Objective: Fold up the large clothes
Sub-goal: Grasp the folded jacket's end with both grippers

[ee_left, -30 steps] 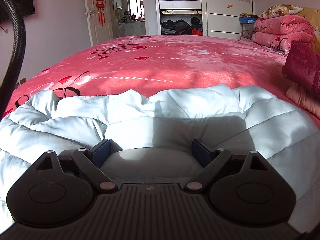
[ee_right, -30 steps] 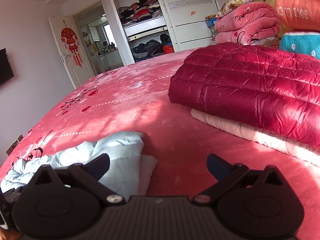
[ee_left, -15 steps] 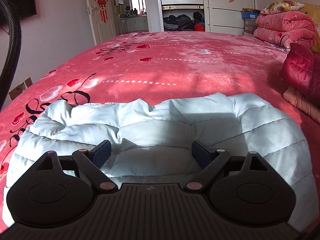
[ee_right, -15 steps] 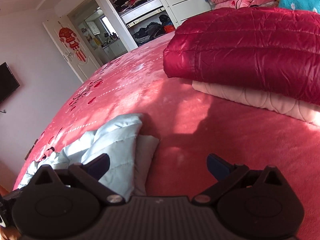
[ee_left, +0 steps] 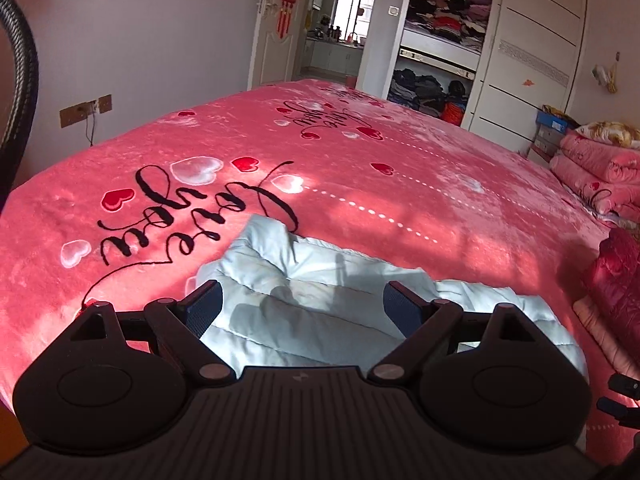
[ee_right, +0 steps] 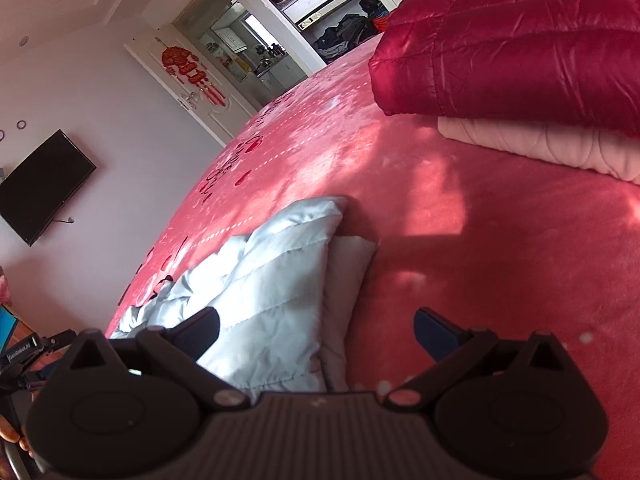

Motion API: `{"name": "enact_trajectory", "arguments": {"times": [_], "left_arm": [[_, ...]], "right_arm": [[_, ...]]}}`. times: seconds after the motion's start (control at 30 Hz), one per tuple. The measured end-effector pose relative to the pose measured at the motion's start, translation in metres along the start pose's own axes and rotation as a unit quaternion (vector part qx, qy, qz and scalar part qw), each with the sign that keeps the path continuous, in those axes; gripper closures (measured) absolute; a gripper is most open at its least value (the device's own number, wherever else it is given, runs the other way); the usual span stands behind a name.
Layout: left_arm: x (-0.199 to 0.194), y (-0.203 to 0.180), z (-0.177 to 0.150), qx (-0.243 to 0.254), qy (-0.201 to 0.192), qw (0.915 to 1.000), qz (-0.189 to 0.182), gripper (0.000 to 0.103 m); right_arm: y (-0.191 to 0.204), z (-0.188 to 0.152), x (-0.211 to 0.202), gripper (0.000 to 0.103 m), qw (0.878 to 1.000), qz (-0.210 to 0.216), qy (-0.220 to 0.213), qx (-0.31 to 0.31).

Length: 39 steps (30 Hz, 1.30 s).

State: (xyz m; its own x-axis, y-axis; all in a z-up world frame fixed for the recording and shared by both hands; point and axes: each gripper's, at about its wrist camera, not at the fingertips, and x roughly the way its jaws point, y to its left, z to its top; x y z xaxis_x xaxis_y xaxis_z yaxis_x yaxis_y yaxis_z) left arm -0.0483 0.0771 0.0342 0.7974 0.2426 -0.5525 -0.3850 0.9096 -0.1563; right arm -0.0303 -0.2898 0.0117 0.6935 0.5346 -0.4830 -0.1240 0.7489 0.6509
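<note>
A pale blue quilted jacket (ee_left: 320, 300) lies folded into a wide bundle on the red bed cover (ee_left: 360, 168). My left gripper (ee_left: 302, 310) hangs open above the jacket's left part, with nothing between its fingers. In the right wrist view the jacket's right end (ee_right: 280, 280) shows as a folded edge with a pale lining layer under it. My right gripper (ee_right: 316, 328) stands open over that end, its left finger above the jacket and its right finger above bare cover.
A folded dark red quilted coat (ee_right: 520, 40) rests on a folded pale pink garment (ee_right: 540, 148) at the right of the bed. Pink quilts (ee_left: 600, 168) are stacked further back. An open wardrobe (ee_left: 436, 60) and a doorway stand beyond the bed.
The left gripper has risen and pulled back and left, so the jacket looks smaller and lower. The right gripper has tilted and dropped closer to the jacket's right end. Both stay open.
</note>
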Motion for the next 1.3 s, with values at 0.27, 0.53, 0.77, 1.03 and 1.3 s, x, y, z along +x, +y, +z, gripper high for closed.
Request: {"name": "enact_trajectory", "arguments": {"times": [0.27, 0.53, 0.77, 1.03, 1.3], "left_arm": [[0.027, 0.066, -0.005, -0.082, 0.015, 0.9964, -0.012, 0.000], [0.067, 0.103, -0.006, -0.127, 0.049, 0.9844, -0.111, 0.000], [0.090, 0.112, -0.008, -0.148, 0.105, 0.9707, -0.157, 0.000], [0.101, 0.114, -0.014, -0.161, 0.147, 0.9563, -0.194, 0.000], [0.100, 0.108, -0.014, -0.153, 0.162, 0.9504, -0.217, 0.000]], "right_arm": [[-0.014, -0.002, 0.028, 0.001, 0.997, 0.036, 0.022, 0.064], [-0.016, -0.005, 0.038, 0.000, 0.997, 0.040, 0.034, 0.061], [-0.017, -0.006, 0.042, 0.000, 0.995, 0.060, 0.045, 0.064], [-0.009, -0.003, 0.056, 0.000, 0.994, 0.075, 0.065, 0.050], [-0.002, -0.001, 0.069, 0.000, 0.992, 0.091, 0.078, 0.044]]}}
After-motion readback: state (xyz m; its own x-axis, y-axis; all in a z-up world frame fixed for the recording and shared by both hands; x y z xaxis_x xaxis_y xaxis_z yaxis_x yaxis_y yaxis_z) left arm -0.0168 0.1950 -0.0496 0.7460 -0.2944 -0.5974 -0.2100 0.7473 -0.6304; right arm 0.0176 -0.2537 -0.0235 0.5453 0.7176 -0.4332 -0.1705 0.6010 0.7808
